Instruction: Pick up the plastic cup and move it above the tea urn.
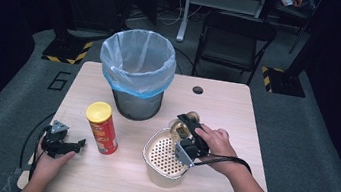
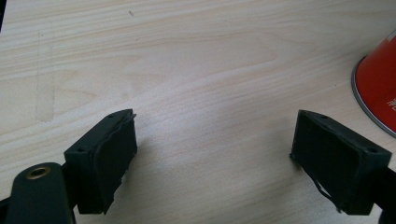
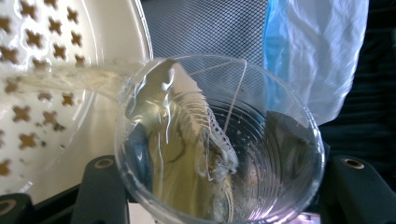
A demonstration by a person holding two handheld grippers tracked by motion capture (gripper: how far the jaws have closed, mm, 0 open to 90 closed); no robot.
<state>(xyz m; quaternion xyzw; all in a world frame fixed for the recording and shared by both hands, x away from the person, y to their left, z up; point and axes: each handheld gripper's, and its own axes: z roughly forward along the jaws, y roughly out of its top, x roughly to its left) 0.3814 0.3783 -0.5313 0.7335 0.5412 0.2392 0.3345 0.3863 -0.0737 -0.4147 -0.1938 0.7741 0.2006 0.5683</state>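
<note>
My right gripper (image 1: pixel 189 129) is shut on a clear plastic cup (image 1: pixel 186 121), held tilted over a cream perforated strainer basket (image 1: pixel 148 166). In the right gripper view the cup (image 3: pixel 219 140) sits between the two black jaws of that gripper (image 3: pixel 229 186). A thin stream of pale yellow liquid (image 3: pixel 70 81) runs from its lip into the strainer (image 3: pixel 60 56). My left gripper (image 1: pixel 82 143) lies on the table at the front left, open, with bare wood between its jaws (image 2: pixel 215 154). A red chip can (image 1: pixel 102 128) with a yellow lid stands just right of it, and its base (image 2: pixel 378 88) shows in the left gripper view.
A black mesh bin (image 1: pixel 136 71) lined with a blue-white bag stands at the back middle of the table (image 1: pixel 227 109), close behind the cup. Its mesh wall (image 3: pixel 201 28) and bag (image 3: pixel 317 46) also appear in the right gripper view. A folding chair (image 1: pixel 234 39) is beyond the table.
</note>
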